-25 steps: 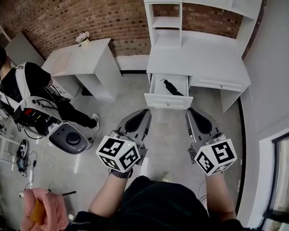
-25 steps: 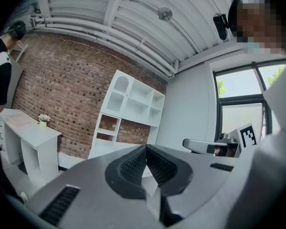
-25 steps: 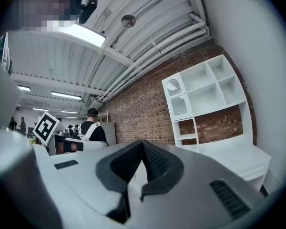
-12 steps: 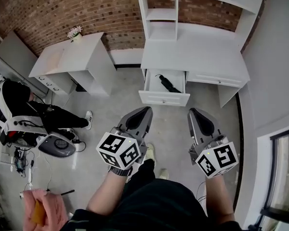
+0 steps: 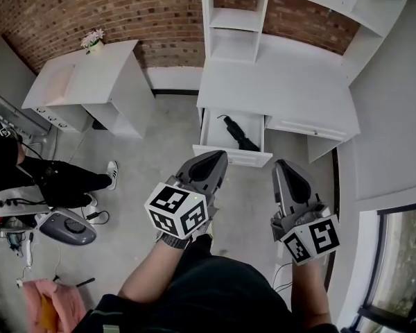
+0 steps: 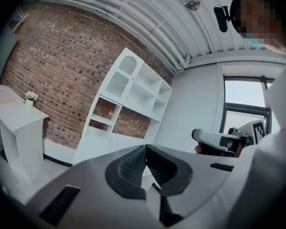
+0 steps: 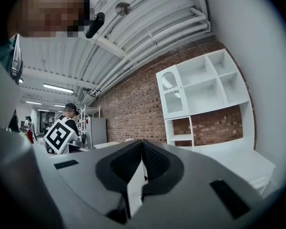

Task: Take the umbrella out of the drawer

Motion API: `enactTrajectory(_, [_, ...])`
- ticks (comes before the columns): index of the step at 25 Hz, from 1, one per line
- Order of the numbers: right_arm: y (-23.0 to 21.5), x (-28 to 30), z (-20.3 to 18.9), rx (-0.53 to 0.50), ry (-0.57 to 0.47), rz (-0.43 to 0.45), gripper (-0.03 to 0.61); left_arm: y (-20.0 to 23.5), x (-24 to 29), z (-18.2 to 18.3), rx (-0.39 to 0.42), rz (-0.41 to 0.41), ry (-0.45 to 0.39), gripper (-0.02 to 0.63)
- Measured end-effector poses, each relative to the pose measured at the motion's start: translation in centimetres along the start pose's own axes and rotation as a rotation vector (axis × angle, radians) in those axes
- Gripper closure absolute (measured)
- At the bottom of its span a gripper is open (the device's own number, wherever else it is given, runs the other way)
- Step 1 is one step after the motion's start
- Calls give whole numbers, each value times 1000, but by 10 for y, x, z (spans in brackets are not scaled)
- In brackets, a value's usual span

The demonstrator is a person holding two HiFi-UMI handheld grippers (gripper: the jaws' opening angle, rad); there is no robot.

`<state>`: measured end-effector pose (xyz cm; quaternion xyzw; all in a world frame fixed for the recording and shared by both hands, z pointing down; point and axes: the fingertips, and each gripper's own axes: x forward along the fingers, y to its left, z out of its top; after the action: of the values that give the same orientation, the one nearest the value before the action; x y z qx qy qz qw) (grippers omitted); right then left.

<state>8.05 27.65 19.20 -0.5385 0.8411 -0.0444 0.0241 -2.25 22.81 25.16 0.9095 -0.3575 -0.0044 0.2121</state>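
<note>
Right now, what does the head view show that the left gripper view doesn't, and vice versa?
Head view only: the open drawer with the black umbrella lying in it, and a second person at far left.
Left gripper view only: the ceiling pipes and a window at right.
Both: the brick wall, the white shelf unit, the flower pot on the side desk, the left gripper with its jaws together and nothing between them, and the right gripper.

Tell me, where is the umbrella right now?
In the head view, the black umbrella lies inside the open drawer of the white desk, just above the picture's centre.
</note>
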Motion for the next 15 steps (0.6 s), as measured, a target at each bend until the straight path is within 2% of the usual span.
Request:
enactTrajectory(8, [-21, 94, -14, -7, 40, -40, 574, 92, 64, -3, -64, 0, 69, 607])
enactTrajectory(15, [-35, 145, -24, -40, 64, -54, 574, 140, 106, -16, -103, 7, 110, 607])
